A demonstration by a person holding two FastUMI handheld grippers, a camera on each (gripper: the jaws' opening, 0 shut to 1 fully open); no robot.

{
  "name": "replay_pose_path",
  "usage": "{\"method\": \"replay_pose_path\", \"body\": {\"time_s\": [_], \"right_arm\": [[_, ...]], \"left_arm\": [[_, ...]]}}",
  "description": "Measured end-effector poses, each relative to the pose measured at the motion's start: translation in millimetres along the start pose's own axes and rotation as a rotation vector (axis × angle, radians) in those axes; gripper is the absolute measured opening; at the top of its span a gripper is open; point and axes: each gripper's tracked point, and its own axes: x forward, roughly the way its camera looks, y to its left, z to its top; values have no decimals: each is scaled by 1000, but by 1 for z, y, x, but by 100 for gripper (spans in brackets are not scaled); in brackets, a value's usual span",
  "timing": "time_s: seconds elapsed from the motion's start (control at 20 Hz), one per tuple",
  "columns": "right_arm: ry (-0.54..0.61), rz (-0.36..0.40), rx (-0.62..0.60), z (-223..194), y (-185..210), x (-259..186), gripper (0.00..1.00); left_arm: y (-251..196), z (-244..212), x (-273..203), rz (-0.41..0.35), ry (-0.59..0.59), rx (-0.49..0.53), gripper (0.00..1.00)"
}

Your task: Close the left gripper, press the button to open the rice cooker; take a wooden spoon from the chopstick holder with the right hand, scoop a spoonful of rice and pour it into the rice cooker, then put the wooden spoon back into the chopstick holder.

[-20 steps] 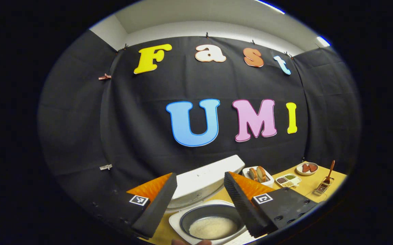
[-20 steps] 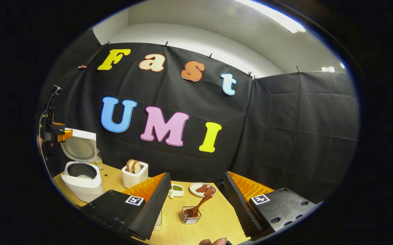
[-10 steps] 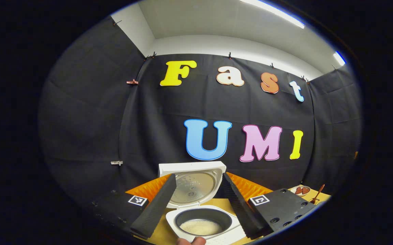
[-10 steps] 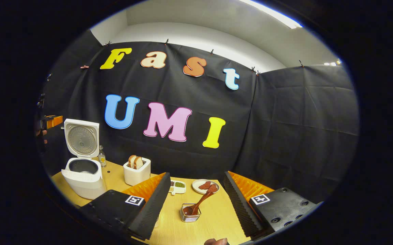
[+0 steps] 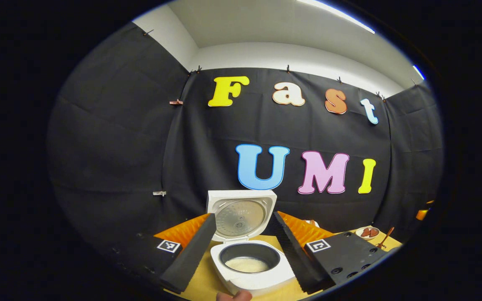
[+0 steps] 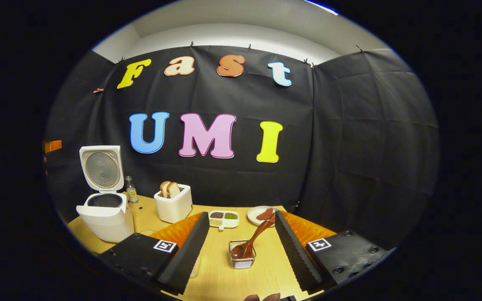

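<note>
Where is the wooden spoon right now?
In the right gripper view, the wooden spoon leans in the chopstick holder on the table, straight ahead between the open jaws, in front of the plate.

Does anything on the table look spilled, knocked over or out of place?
Nothing stands out. The rice cooker stands upright with its lid up, and the wooden spoon leans in the chopstick holder. No spill shows on the table.
</note>
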Motion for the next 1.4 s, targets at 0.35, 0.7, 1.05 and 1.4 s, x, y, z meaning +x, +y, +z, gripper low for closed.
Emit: {"method": "replay_pose_path", "body": {"time_s": [0.35,0.7,1.05,1.4], "right_arm": [[75,30,43,-56,-13,50,98],[192,75,15,-127,-10,99,98],[263,114,67,-164,-5,133,98],[304,83,124,-184,-21,165,97]], "left_arm": [[-6,1,-38,18,15,36,93],[-17,-8,-49,38,47,50,93],[-27,-17,-58,67,87,51,94],[-37,-25,-64,85,117,84,94]]}}
